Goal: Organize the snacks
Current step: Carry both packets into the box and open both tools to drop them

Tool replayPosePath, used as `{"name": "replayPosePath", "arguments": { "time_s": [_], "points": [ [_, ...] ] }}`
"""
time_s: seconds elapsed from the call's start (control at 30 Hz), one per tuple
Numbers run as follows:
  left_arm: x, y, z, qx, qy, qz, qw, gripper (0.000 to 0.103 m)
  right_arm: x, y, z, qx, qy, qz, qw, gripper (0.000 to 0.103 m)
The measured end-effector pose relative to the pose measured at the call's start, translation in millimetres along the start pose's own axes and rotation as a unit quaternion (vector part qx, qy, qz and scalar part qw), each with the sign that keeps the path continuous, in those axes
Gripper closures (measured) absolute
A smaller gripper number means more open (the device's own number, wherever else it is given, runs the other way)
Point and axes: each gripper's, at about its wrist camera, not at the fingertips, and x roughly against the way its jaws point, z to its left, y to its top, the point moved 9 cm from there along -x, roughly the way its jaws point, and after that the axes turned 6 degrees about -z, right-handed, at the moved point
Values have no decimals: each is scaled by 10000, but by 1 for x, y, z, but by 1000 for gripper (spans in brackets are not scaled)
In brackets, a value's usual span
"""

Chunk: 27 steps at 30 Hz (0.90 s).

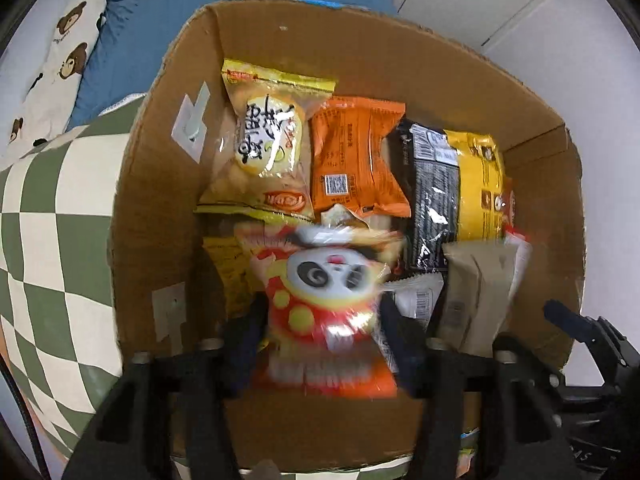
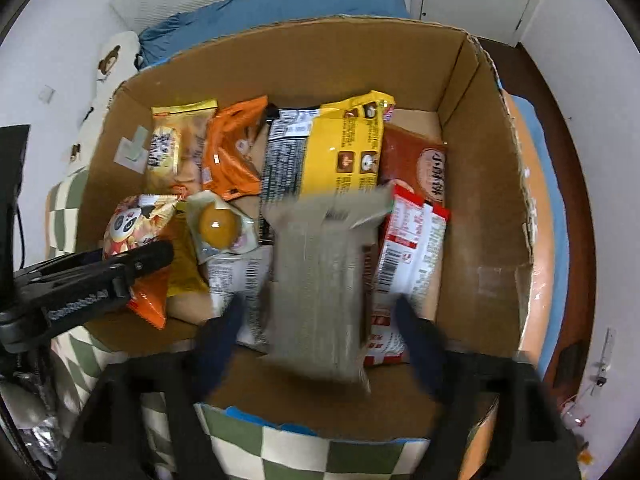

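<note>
Two grippers are seen over an open cardboard box [image 2: 484, 184] of snacks. The left gripper [image 1: 322, 316] is closed on a red and yellow panda packet [image 1: 324, 292], which is pinched between its dark fingers [image 1: 400, 336] above the near left part of the box; the packet is blurred. The right gripper [image 2: 320, 320] stands with its fingers [image 2: 420, 340] spread, and a grey-brown packet [image 2: 320, 280], also blurred, is seen between them; whether it is touched by either finger cannot be told.

Beside the panda packet, a small clear pack with an orange yolk-like ball [image 2: 220, 222] is noted, with a white barcoded wrapper [image 2: 240, 280] just near of it. At the far left of the box a pale yellow bag [image 1: 266, 140] is recorded, with an orange wrapper [image 1: 356, 156] touching its right side. A large black and yellow bag [image 2: 332, 148] lies further right, and a dark red pouch [image 2: 420, 160] and a red and white packet [image 2: 412, 240] are found at the right end.

Outside the box, a green and white checked cloth [image 1: 52, 240], a blue cushion [image 1: 160, 20] and a bear-print pillow [image 1: 60, 60] are seen to the left and far side.
</note>
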Motion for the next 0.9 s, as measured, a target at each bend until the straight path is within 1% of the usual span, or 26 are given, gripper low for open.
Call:
{"name": "replayPosePath", "arguments": {
  "time_s": [0.03, 0.07, 0.23, 0.43, 0.6, 0.77, 0.9],
  "points": [
    [2, 1, 1, -26, 61, -64, 10000, 15, 0, 1, 1, -5, -7, 14, 10000, 8],
    [7, 3, 2, -62, 83, -156, 9998, 14, 1, -1, -1, -31, -16, 36, 10000, 8],
    [29, 7, 3, -139, 217, -518, 9983, 14, 4, -2, -7, -74, -147, -81, 9998, 8],
    [53, 6, 0, -208, 333, -964, 9946, 14, 23, -2, -13, -142, -294, -435, 9985, 8],
    [77, -2, -3, -340, 510, -1521, 9865, 14, 46, -7, -11, -103, -401, -808, 9959, 8],
    [102, -15, -4, -391, 584, -1906, 9791, 14, 77, -14, -9, -8, -570, -1293, 9900, 8],
    [124, -28, -9, -508, 696, -2256, 9704, 14, 105, -24, -4, 69, -600, -1620, 9849, 8]
  ]
}}
